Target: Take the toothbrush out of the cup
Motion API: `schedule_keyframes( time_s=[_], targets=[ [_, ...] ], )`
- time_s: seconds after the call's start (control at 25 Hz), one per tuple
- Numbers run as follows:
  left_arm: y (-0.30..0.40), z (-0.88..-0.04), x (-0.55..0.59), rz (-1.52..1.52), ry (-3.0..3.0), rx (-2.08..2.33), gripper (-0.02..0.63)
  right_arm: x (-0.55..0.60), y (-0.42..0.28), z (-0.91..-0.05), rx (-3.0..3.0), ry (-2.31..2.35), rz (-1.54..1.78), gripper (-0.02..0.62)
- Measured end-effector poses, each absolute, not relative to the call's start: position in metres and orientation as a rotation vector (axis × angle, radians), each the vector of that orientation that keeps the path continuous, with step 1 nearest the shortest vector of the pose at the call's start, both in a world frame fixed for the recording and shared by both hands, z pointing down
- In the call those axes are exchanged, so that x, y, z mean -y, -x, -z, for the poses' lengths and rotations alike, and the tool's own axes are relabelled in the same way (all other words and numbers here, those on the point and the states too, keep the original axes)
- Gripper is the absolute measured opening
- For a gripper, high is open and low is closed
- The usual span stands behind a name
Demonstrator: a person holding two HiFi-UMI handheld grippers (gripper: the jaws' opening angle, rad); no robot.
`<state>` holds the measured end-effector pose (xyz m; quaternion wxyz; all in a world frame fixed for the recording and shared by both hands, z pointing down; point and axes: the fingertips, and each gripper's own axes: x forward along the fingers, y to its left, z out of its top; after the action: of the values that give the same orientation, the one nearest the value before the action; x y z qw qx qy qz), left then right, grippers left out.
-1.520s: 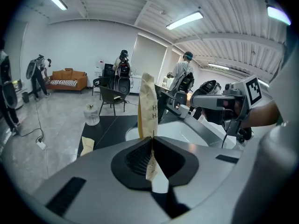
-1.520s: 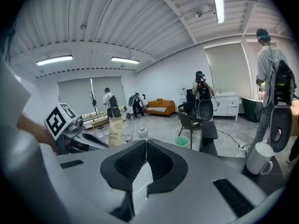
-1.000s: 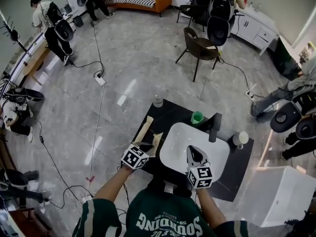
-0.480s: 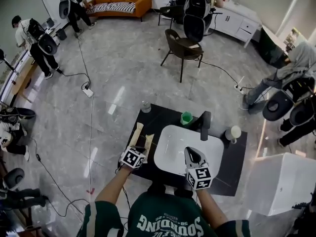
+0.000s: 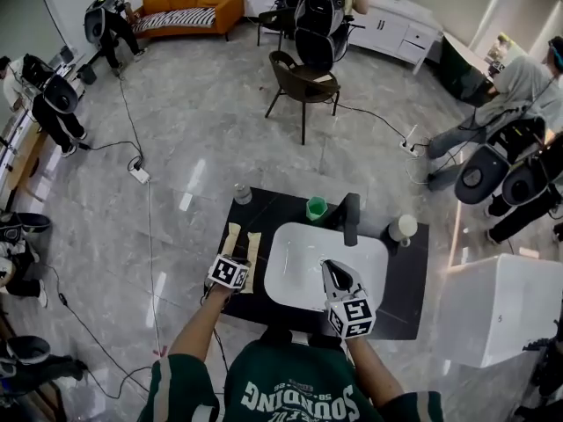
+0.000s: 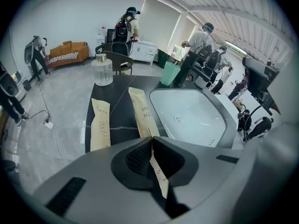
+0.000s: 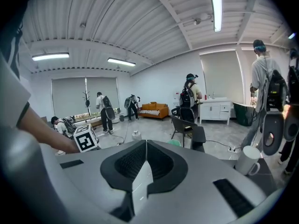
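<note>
My left gripper (image 6: 151,141) clamps the near end of a long tan paper sleeve (image 6: 142,115) lying on the black counter (image 5: 413,280) beside the white sink basin (image 5: 295,266). My right gripper (image 7: 145,146) pinches a thin pale strip (image 7: 141,181); the green plastic cup (image 5: 316,207) stands behind the basin.

You're in a big open hall staged as a mock bathroom: a white washbasin (image 5: 295,271) sits in a lone black surface (image 5: 406,275) on polished stone floor (image 5: 220,130). Around you are backpack-wearing people (image 5: 53,95), a trailing cable (image 5: 148,227) and an orange sofa (image 5: 189,3).
</note>
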<state>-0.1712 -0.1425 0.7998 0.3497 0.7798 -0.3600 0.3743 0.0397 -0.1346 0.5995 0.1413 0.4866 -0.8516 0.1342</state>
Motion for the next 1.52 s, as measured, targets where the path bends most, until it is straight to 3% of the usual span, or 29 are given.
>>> schedule_keyframes(
  time_s=[0.64,0.96,1.52],
  targets=[
    [0.161,-0.811,0.156,-1.016,-2.037,0.917,0.029,0.124,-0.062,-0.586,2.435,-1.503,-0.371,0.041],
    [0.162,-0.763,0.174,-0.93,-2.132,1.003,0.035,0.128,-0.052,-0.578,2.455,-1.506,-0.355,0.041],
    [0.09,-0.667,0.194,-0.684,-2.502,1.051,0.035,0.124,-0.054,-0.572,2.454,-1.512,-0.329,0.041]
  ],
)
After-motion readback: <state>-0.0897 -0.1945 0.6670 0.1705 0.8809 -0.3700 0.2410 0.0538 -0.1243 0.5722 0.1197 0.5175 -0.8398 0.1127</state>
